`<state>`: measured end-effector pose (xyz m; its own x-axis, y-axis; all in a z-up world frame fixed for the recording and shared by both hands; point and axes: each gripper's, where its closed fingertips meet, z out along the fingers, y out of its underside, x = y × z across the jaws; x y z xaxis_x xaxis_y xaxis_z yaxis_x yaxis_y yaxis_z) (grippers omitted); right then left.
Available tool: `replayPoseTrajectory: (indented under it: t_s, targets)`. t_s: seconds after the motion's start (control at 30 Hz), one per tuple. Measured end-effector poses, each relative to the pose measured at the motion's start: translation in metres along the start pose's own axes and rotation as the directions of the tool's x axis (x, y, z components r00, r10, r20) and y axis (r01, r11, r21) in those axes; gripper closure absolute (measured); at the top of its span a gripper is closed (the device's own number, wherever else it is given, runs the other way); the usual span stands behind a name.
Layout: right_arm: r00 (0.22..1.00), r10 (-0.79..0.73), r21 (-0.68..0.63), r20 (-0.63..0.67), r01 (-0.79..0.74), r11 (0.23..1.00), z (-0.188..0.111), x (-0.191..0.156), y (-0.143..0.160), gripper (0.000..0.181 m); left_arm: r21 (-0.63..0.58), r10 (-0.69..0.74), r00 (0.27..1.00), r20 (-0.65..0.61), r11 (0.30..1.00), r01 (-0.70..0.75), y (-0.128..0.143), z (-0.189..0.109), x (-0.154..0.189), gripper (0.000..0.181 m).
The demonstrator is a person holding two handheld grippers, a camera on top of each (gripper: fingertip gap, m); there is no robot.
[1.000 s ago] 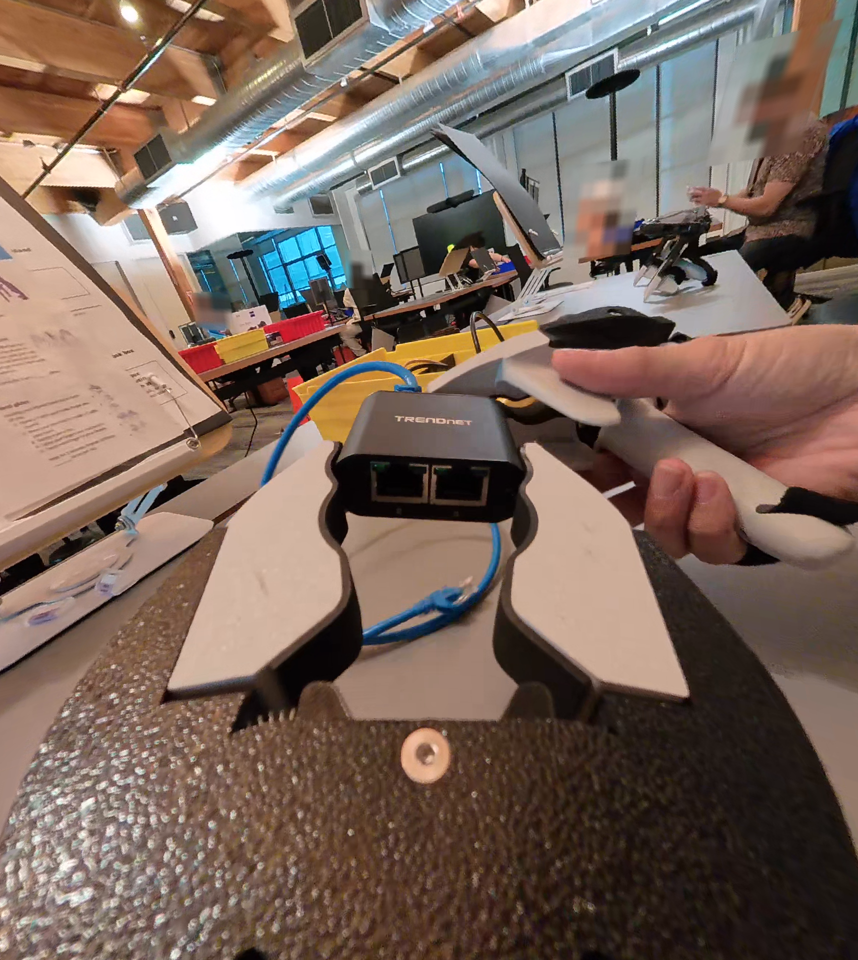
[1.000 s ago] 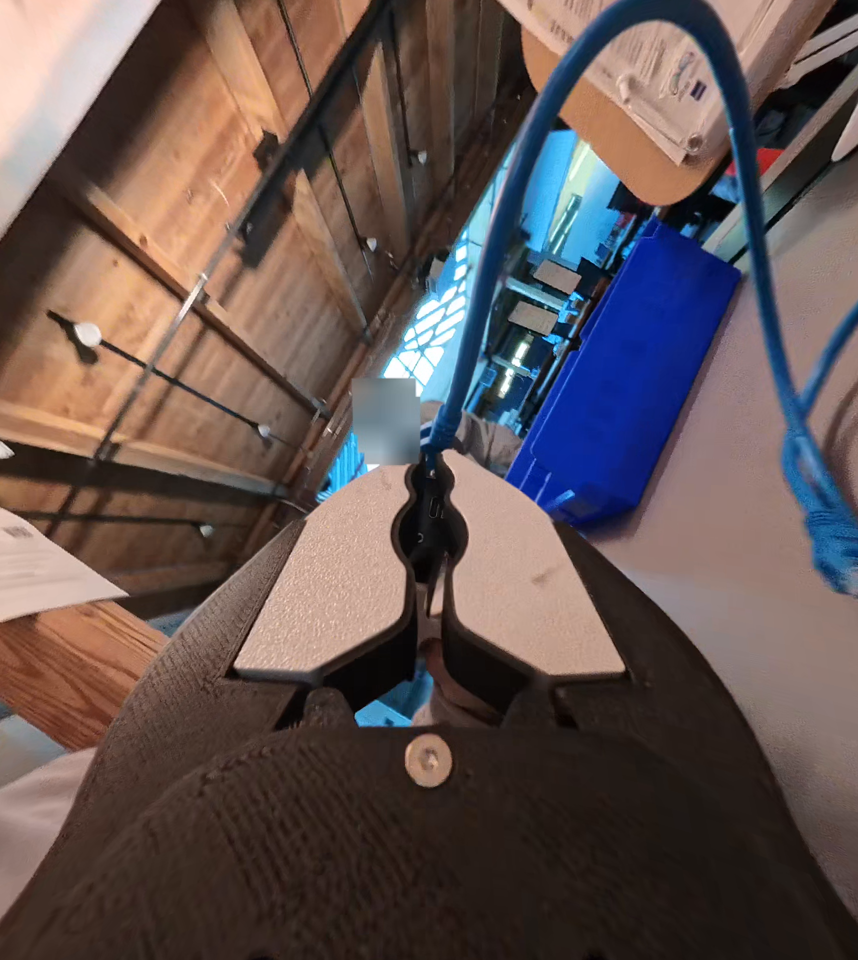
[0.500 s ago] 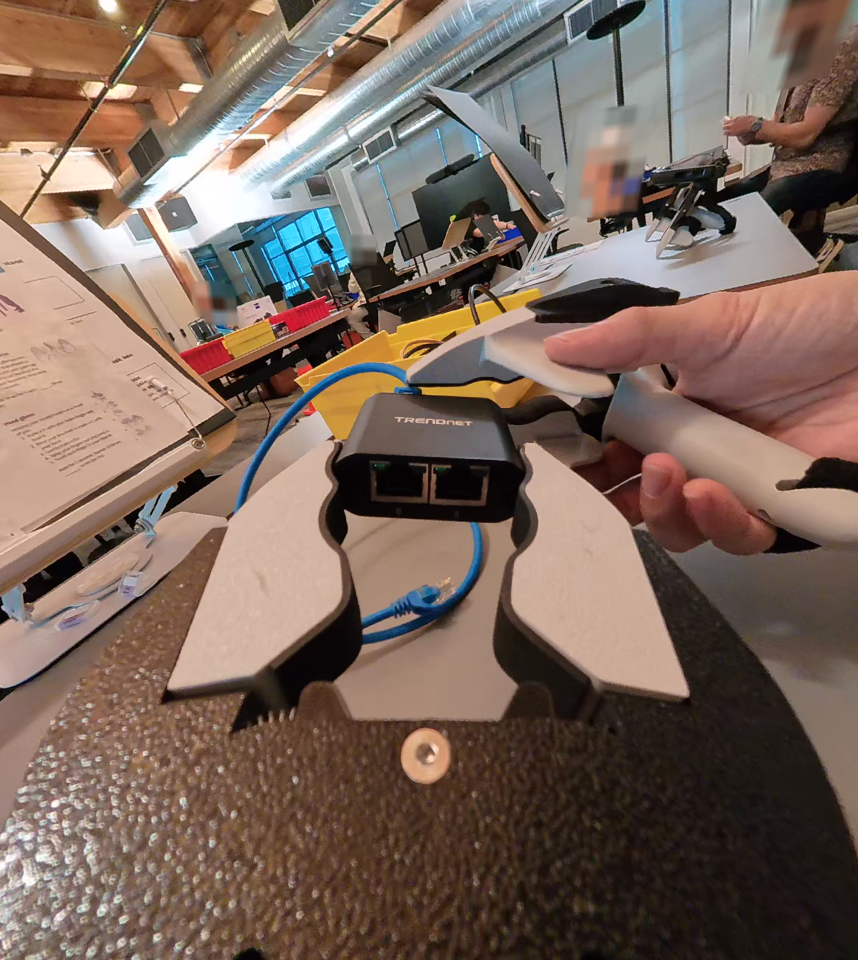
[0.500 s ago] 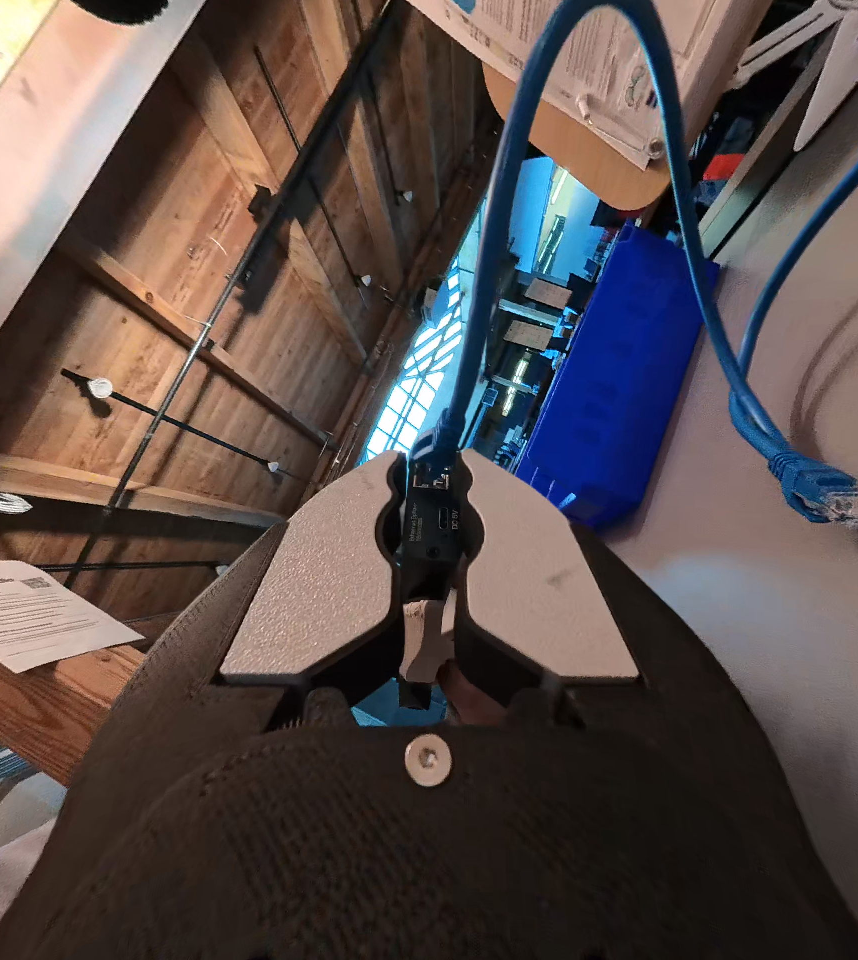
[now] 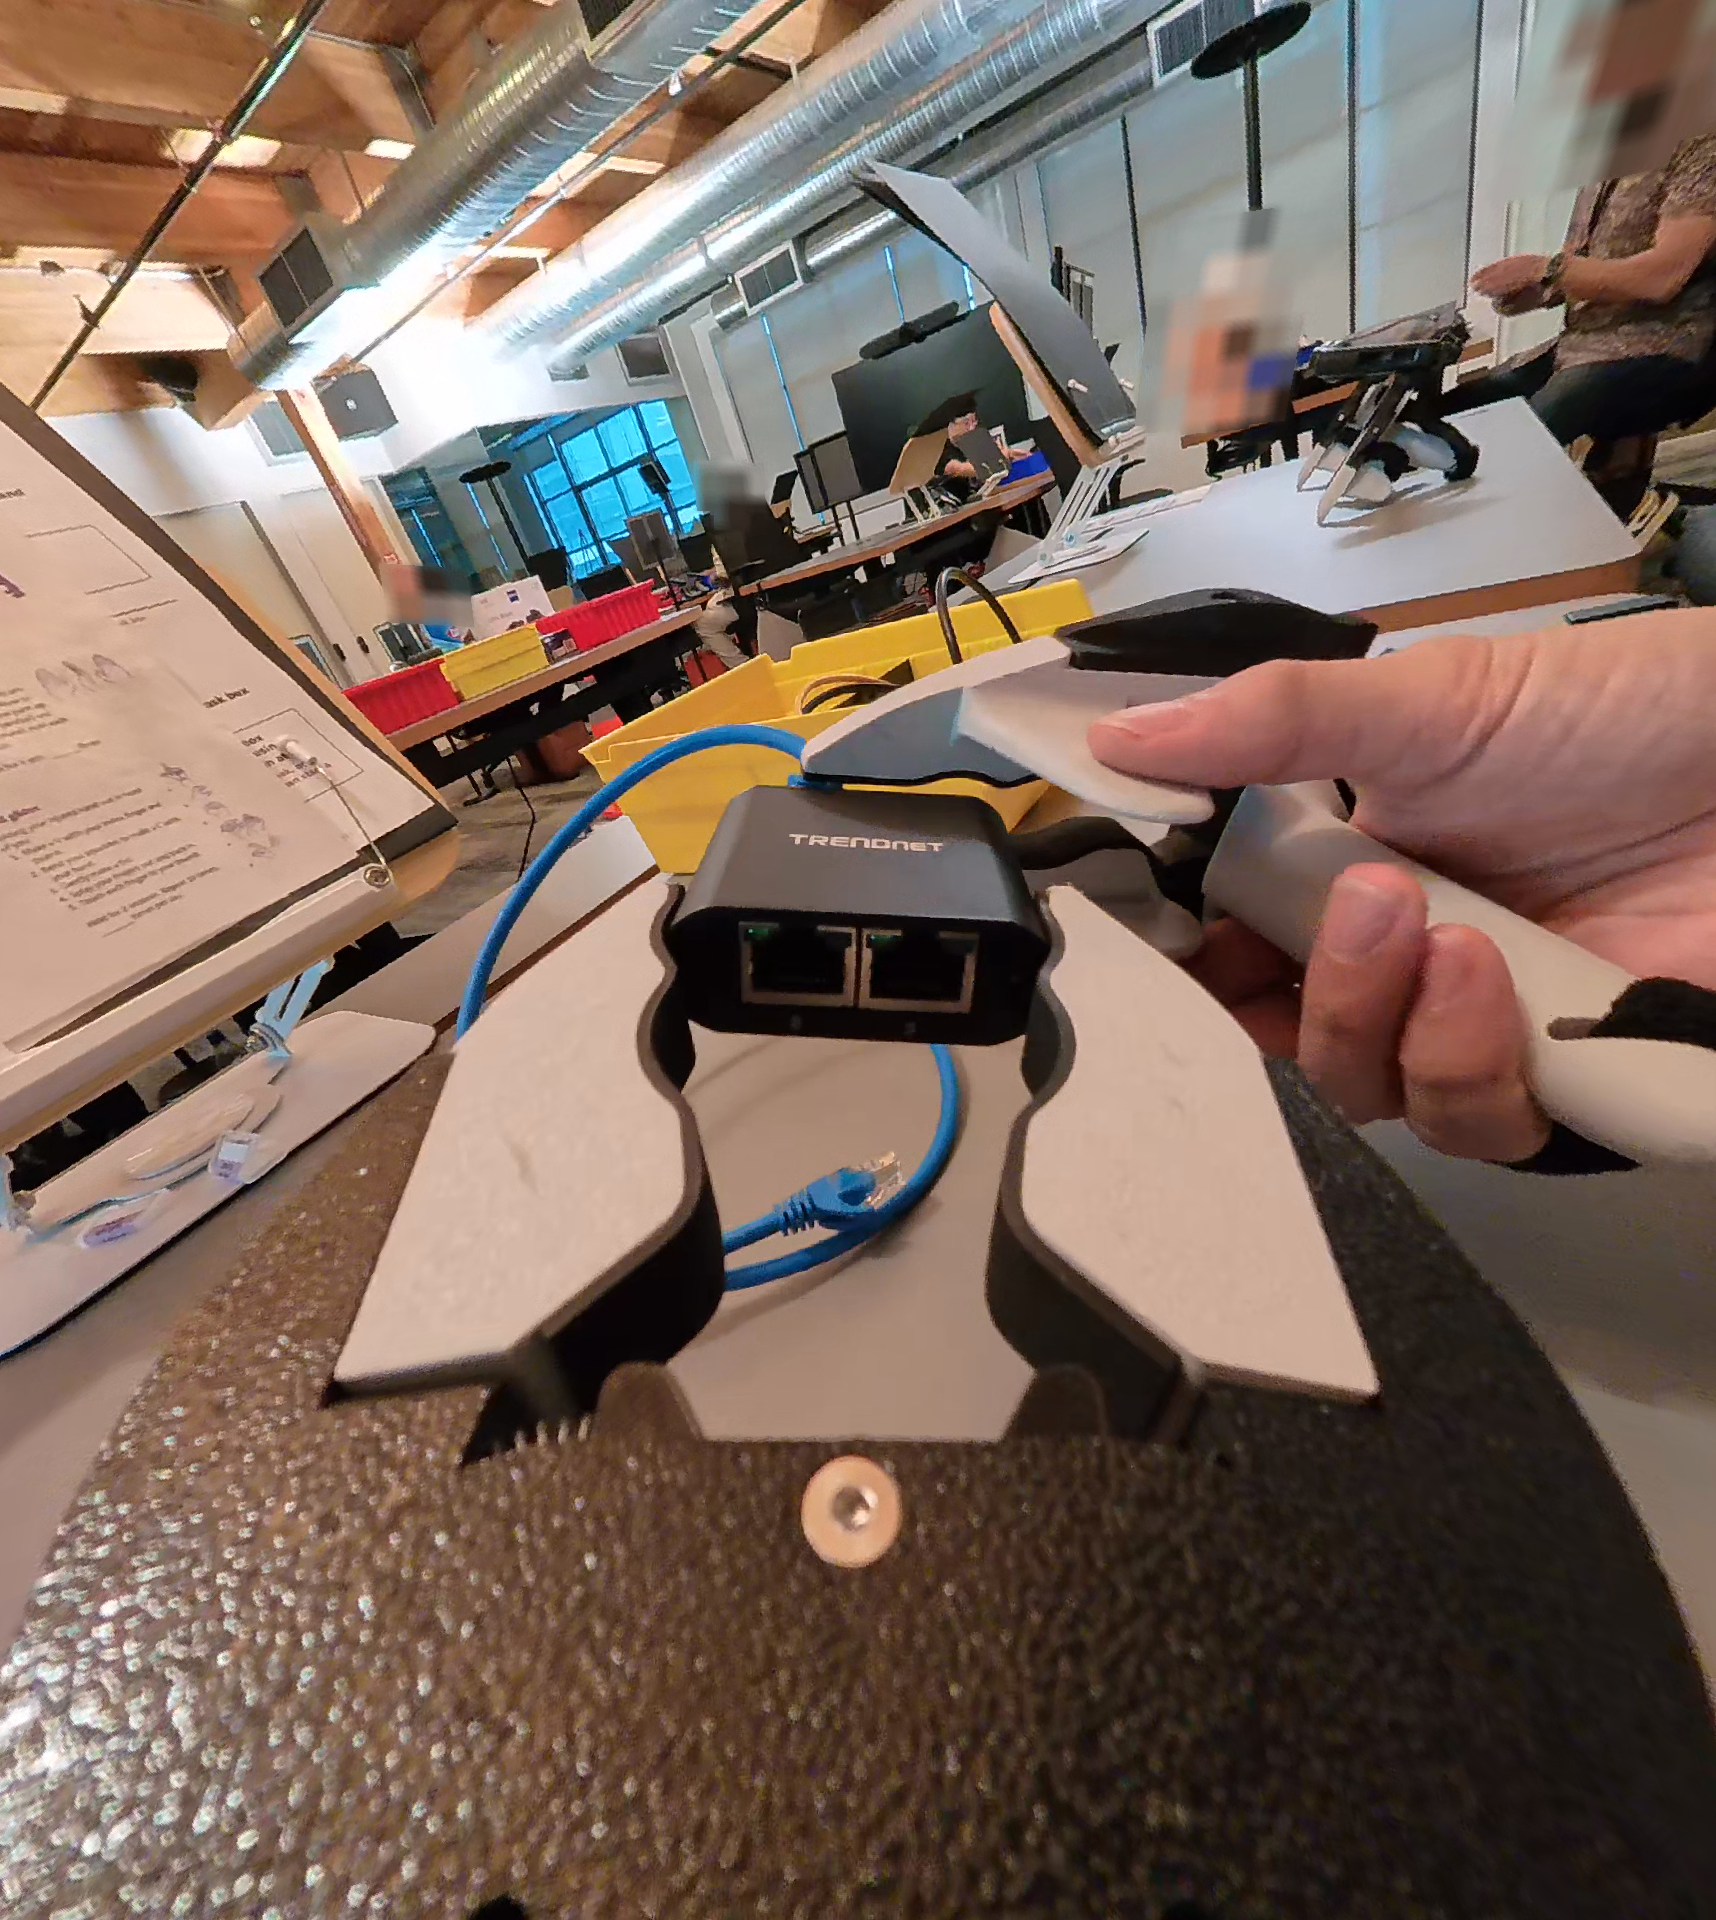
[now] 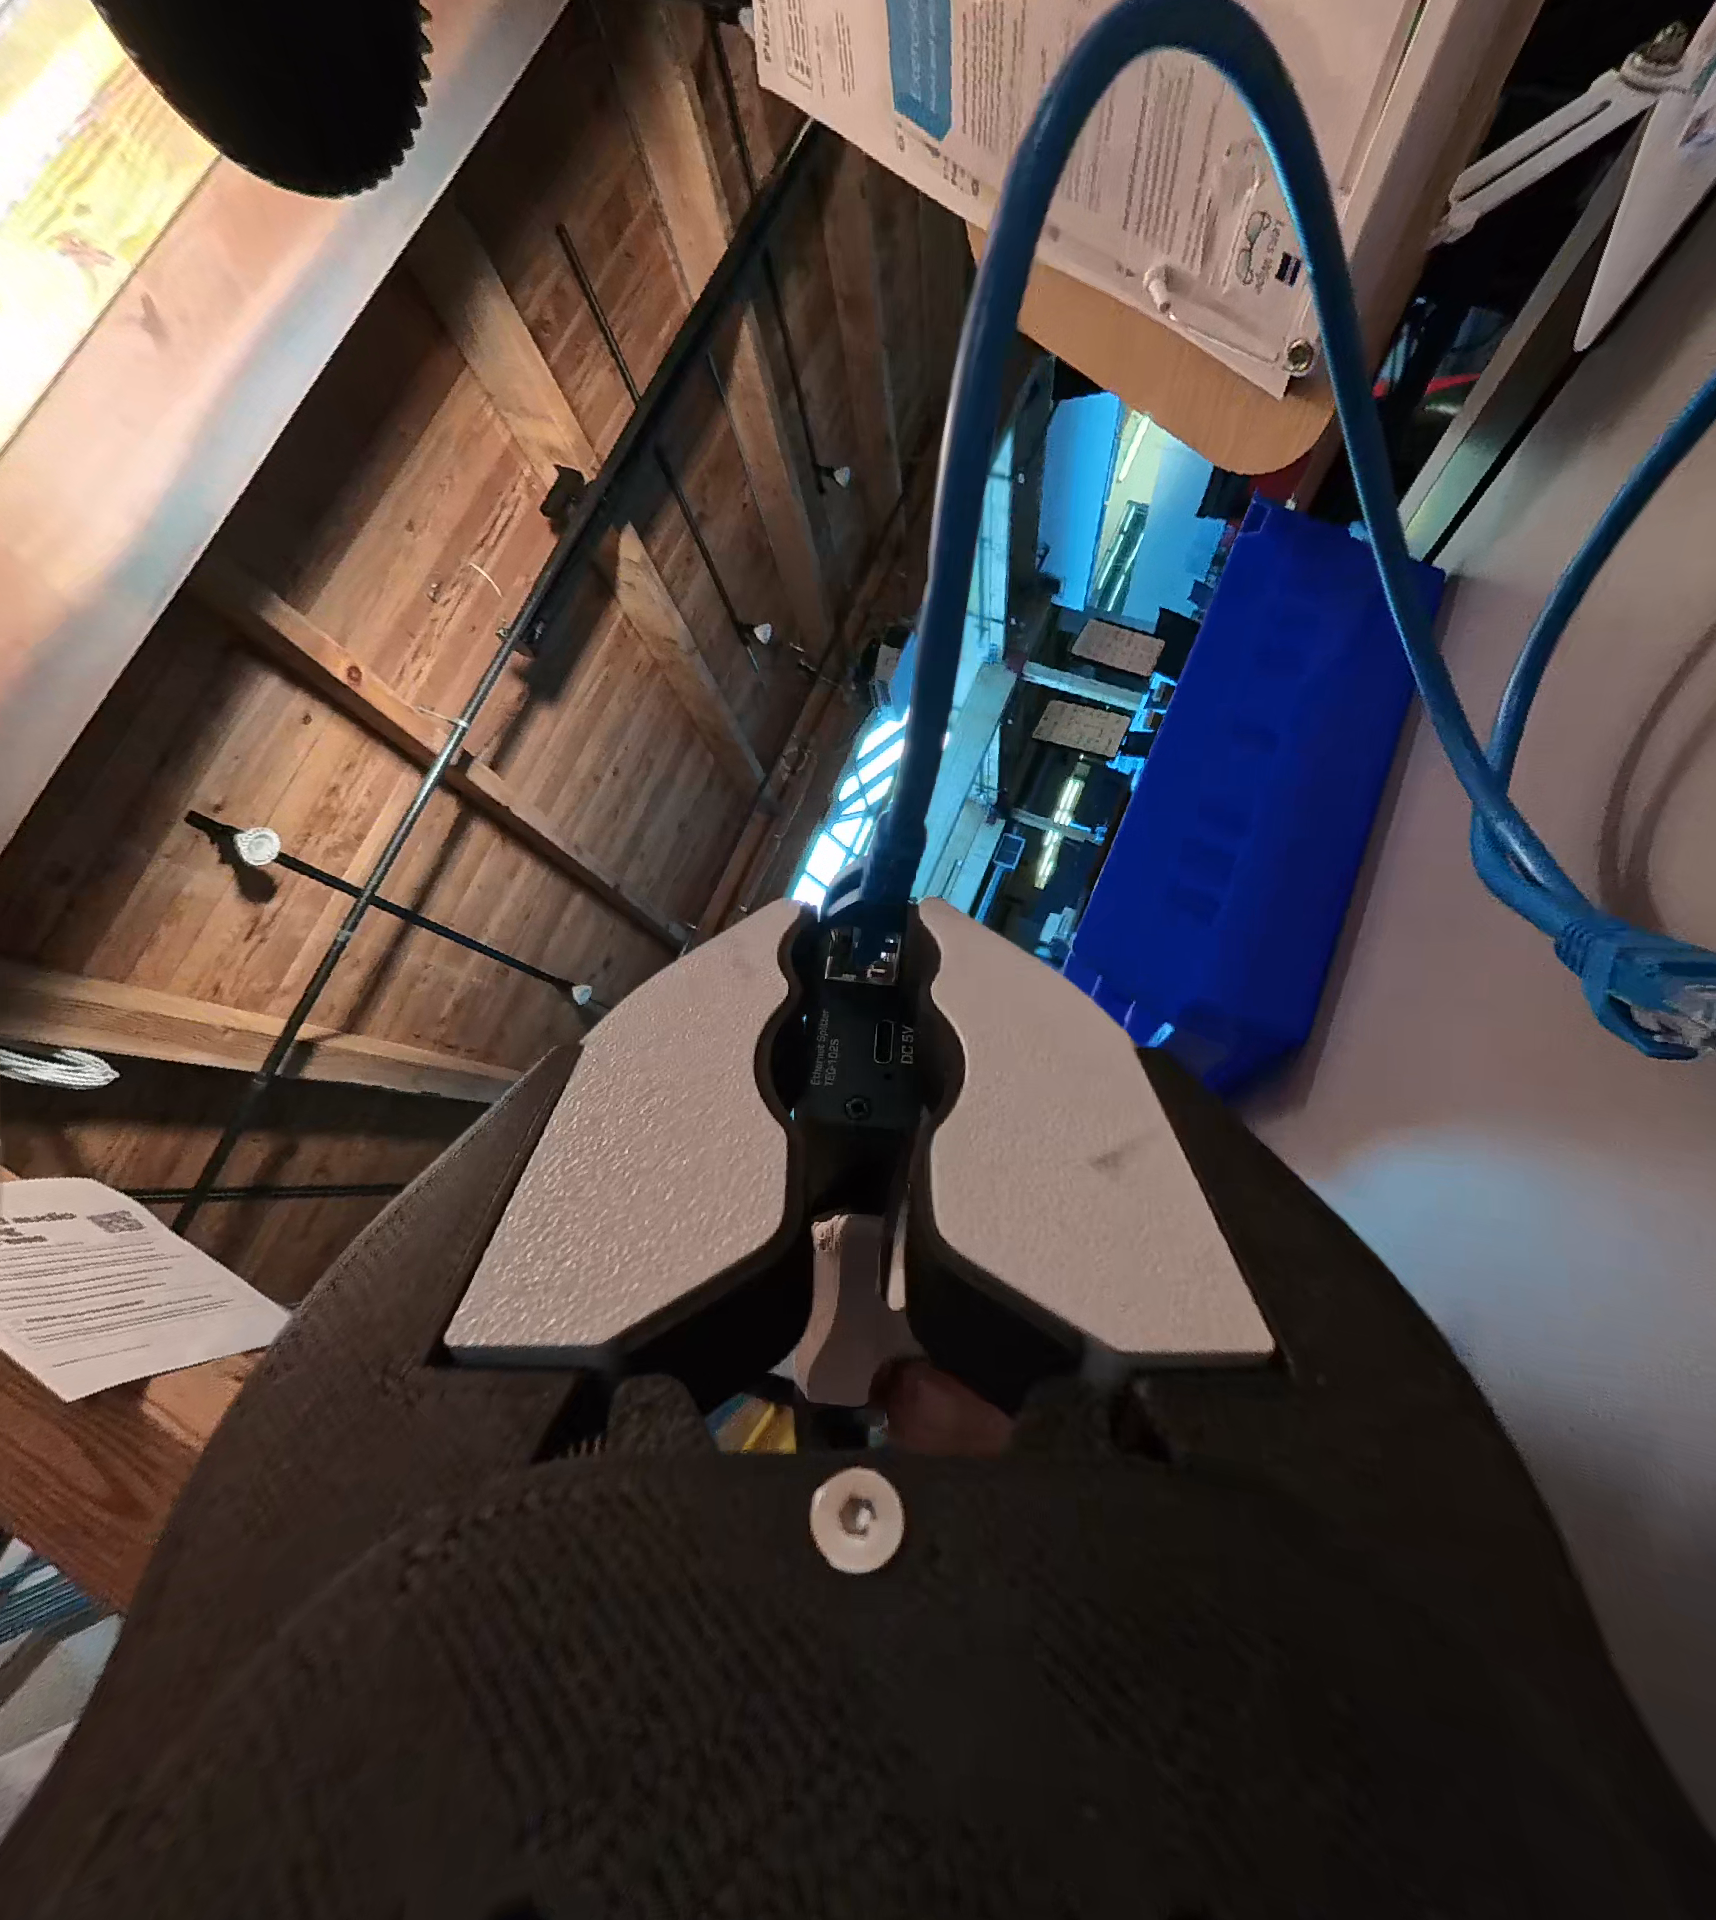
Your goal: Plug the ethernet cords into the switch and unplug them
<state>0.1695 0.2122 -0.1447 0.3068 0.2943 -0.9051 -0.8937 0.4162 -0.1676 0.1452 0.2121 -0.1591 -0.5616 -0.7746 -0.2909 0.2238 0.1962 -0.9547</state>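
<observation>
My left gripper point(image 5: 859, 935) is shut on a small black switch point(image 5: 859, 883) and holds it above the grey table point(image 5: 1560, 1351), two empty ports facing the camera. A blue ethernet cord point(image 5: 521, 894) is plugged into the switch's back. It loops left and under, and its free plug point(image 5: 838, 1195) lies on the table. My right gripper point(image 5: 818, 774), held by a hand point(image 5: 1560, 810), reaches the switch's back from the right. In the right wrist view the right gripper point(image 6: 859, 920) has its jaws slightly apart, straddling the inserted plug and the switch's back face point(image 6: 859, 1049). The cord point(image 6: 979, 416) arcs up to its free plug point(image 6: 1685, 997).
A tilted document stand point(image 5: 106, 779) with printed pages is on the left. A yellow bin point(image 5: 708, 769) sits behind the switch and a blue bin point(image 6: 1249, 779) at the table's far side. People sit at other tables in the background.
The right gripper's jaws, earlier tight on the cord's plug, have widened, and the switch's back face now shows between them. The free plug has shifted a little on the table. The left gripper still holds the switch.
</observation>
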Motion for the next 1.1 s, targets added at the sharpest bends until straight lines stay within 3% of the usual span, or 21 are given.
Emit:
replayPoseTrajectory:
  t_s: [0.43,0.63,0.73,0.97,1.1]
  targets:
    - [0.999,0.01,-0.041,-0.03,-0.011,0.999,-0.003,0.008,0.001,0.167,-0.045,0.022,1.0,-0.021,0.999,-0.023,0.008,0.0,0.002,0.12]
    - [0.993,-0.109,-0.045,-0.032,0.108,0.993,-0.002,0.012,0.001,0.167,-0.08,0.041,0.999,0.006,0.996,-0.04,0.015,0.003,0.001,0.12]
    - [0.996,-0.091,-0.038,-0.014,0.09,0.995,-0.001,0.017,0.0,0.168,-0.096,0.042,0.999,0.029,0.995,-0.039,0.018,0.004,-0.001,0.12]
    - [0.981,-0.193,-0.08,-0.002,0.192,0.978,0.004,0.023,-0.002,0.168,-0.093,-0.051,0.998,0.041,0.994,0.055,0.024,0.005,-0.005,0.12]
    - [0.987,-0.159,-0.093,0.021,0.16,0.983,0.007,0.027,-0.002,0.168,-0.116,0.056,0.993,0.1,0.992,-0.044,0.028,0.006,-0.009,0.12]
